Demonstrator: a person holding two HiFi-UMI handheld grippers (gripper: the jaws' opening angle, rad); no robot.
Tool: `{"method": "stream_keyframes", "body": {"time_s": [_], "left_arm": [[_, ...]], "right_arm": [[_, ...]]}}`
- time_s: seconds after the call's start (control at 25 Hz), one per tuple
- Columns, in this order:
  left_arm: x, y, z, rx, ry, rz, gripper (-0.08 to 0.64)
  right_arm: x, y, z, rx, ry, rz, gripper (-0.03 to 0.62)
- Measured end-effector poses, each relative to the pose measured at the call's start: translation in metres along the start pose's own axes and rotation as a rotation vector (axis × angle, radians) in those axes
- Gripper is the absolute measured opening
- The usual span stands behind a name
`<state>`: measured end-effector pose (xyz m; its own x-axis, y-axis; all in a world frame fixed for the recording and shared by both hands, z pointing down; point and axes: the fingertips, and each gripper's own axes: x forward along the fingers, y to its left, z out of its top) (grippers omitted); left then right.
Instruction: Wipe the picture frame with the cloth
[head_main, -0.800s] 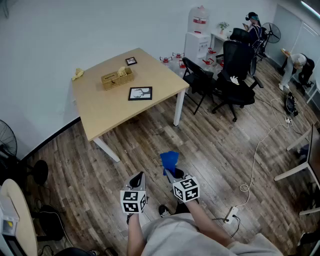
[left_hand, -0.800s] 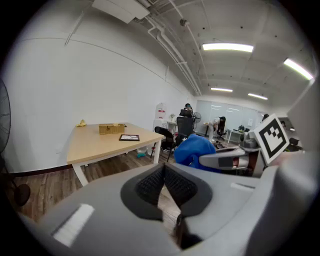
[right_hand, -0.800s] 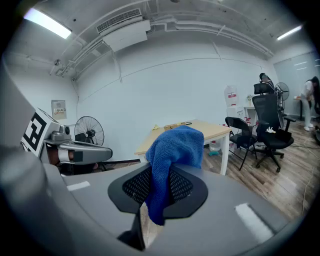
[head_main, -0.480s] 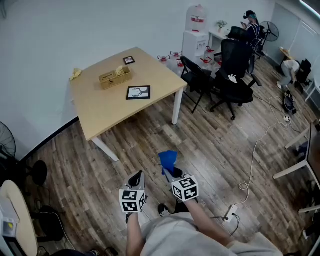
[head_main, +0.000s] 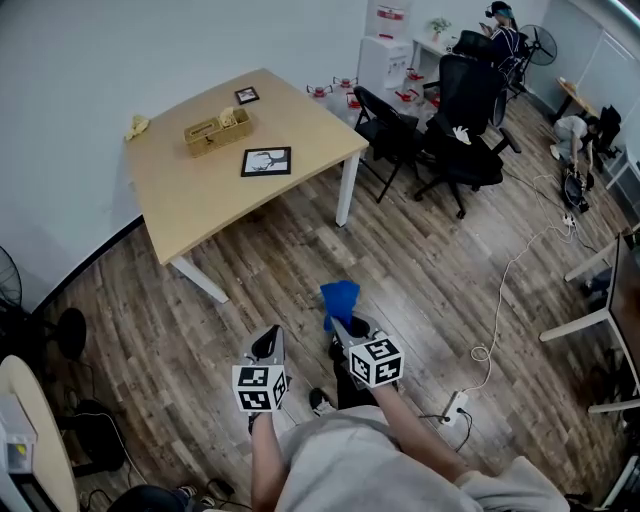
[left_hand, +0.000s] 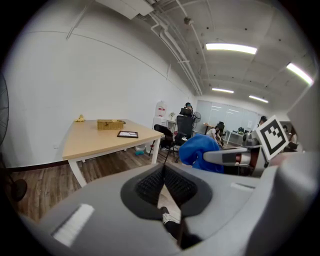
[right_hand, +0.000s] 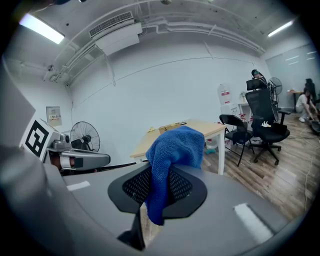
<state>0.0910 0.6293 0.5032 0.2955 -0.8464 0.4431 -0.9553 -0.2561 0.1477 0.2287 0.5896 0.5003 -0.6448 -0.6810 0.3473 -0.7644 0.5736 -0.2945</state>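
Observation:
A black picture frame (head_main: 266, 161) lies flat on the wooden table (head_main: 190, 205), far ahead of me; it also shows small in the left gripper view, the frame (left_hand: 128, 134). My right gripper (head_main: 336, 320) is shut on a blue cloth (head_main: 339, 299), which bunches above the jaws in the right gripper view, the cloth (right_hand: 172, 152). Beside it, my left gripper (head_main: 266, 345) is shut with nothing between its jaws. Both are held over the wood floor, well short of the table.
A wicker basket (head_main: 216, 131), a second small frame (head_main: 246, 95) and a yellow object (head_main: 137, 126) sit on the table. Black chairs (head_main: 460, 125) stand to its right. A white cable and power strip (head_main: 452, 408) lie on the floor. A fan (head_main: 10, 290) stands left.
The view has shifted toward the table, which now sits higher and further left in the head view. Both grippers keep their pose, the cloth still held.

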Motion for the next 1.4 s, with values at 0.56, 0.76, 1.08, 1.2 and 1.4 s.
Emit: {"method": "stream_keyframes", "body": {"time_s": [0.56,0.76,1.08,1.2,1.4], "left_arm": [[0.076,0.099,0.050,-0.015,0.029,0.131,0.052],[0.134,0.131,0.091,-0.018,0.056,0.144,0.052],[0.225,0.143,0.150,0.042,0.111,0.111,0.052],[0.253,0.141,0.164,0.039,0.115,0.094,0.052],[0.272,0.142,0.171,0.022,0.124,0.097,0.052]], "right_arm": [[0.147,-0.037,0.061,0.135,-0.036,0.207,0.049],[0.196,-0.086,0.104,0.159,-0.034,0.225,0.049],[0.249,-0.171,0.153,0.199,-0.045,0.191,0.049],[0.262,-0.191,0.155,0.155,-0.016,0.175,0.049],[0.283,-0.209,0.160,0.150,0.008,0.172,0.048]]}}
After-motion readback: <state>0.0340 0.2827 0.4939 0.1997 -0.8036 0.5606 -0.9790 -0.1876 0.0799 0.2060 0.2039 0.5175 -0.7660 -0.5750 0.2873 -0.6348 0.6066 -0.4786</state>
